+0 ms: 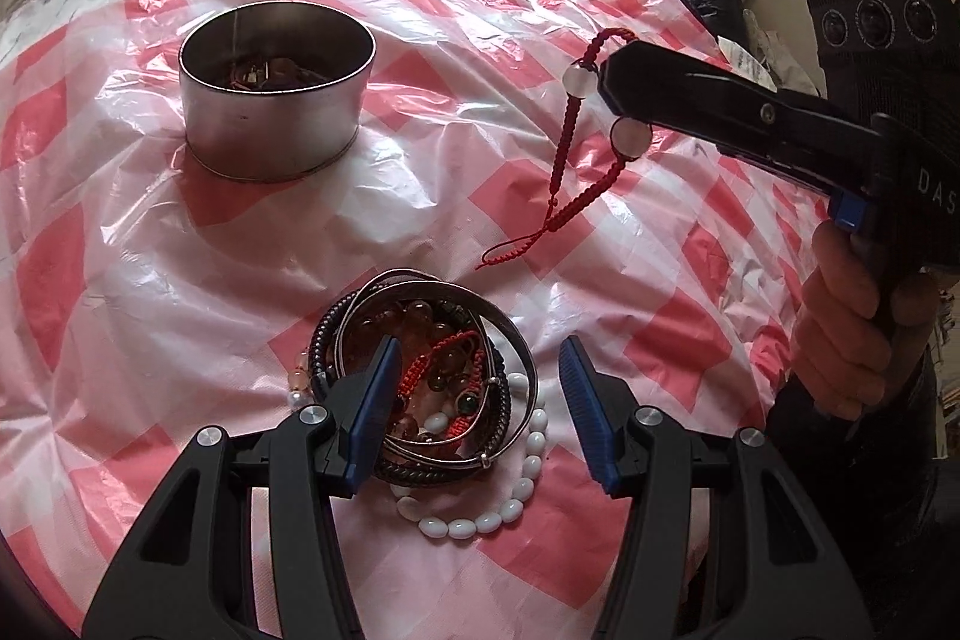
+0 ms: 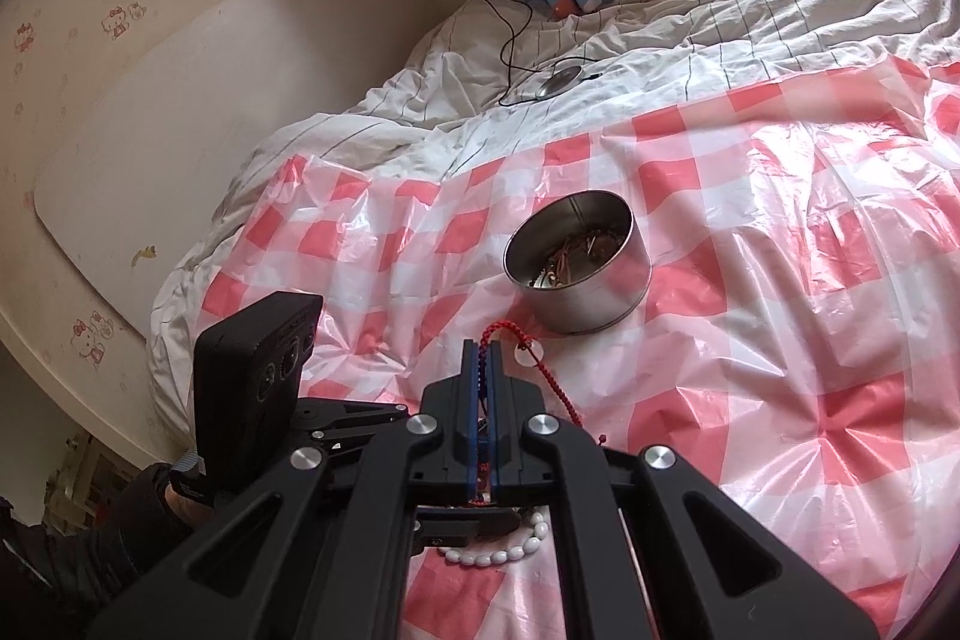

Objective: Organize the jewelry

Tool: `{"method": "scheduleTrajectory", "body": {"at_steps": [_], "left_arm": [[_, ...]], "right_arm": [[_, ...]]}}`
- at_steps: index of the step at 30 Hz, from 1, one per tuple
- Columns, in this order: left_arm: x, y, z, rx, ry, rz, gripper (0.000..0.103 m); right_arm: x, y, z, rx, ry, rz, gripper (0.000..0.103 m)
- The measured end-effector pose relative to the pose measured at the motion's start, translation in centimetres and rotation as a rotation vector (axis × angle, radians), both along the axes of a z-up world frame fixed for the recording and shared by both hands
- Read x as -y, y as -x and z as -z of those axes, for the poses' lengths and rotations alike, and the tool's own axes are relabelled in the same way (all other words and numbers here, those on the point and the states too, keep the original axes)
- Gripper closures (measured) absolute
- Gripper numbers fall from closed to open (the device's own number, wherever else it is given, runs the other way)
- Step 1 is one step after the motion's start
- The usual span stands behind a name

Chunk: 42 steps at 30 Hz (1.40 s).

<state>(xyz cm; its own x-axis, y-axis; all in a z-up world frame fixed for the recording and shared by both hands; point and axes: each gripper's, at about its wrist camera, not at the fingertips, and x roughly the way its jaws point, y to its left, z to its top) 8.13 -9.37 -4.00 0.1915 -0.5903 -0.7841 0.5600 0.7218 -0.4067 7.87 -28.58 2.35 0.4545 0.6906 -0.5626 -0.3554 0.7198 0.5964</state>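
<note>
The right gripper [image 2: 485, 358] has its jaws pressed together on a red cord bracelet [image 1: 567, 148], which hangs lengthwise downward from them with two pale beads beside the tips, in the air to the right of the metal tin [image 1: 277, 91]. "DAS" reads on that gripper's body. The left gripper [image 1: 480, 370] stands with jaws spread, empty, over the pile of bracelets [image 1: 432, 376] nearer than the tin, on the red checked sheet [image 1: 150, 280].

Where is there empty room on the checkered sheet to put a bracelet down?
Bare checkered plastic sheet lies left of the metal tin and between the tin and the jewelry pile. It is crowded at the pile, where the left gripper hovers, and where the red cord bracelet dangles from the right gripper.
</note>
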Motion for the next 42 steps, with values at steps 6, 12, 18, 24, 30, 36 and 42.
{"method": "scheduleTrajectory", "body": {"at_steps": [6,12,18,24,30,36,42], "left_arm": [[0.0,-0.5,0.4,-0.059,0.029,0.013,0.078],[-0.3,-0.9,-0.3,-0.074,0.063,0.022,0.079],[-0.7,-1.7,-0.9,-0.063,0.059,-0.016,0.062],[-0.1,-1.3,-1.1,0.051,-0.090,0.018,0.063],[1.3,-0.6,-0.3,0.102,-0.183,0.087,0.071],[1.6,-0.1,-0.8,0.120,-0.163,0.102,0.100],[-1.3,-1.2,-2.9,0.085,0.003,0.012,0.100]], "right_arm": [[0.0,0.0,0.1,-0.002,0.001,0.003,0.100],[0.0,0.0,0.1,-0.002,0.002,0.003,0.100],[0.0,-0.1,0.3,-0.004,0.002,0.003,0.100],[0.0,0.0,0.3,-0.003,0.002,0.000,0.100],[0.0,0.0,0.5,-0.003,0.003,-0.001,0.100],[0.0,-0.1,0.5,-0.002,0.001,0.001,0.100],[0.3,-0.3,0.4,-0.004,-0.005,0.010,0.100]]}}
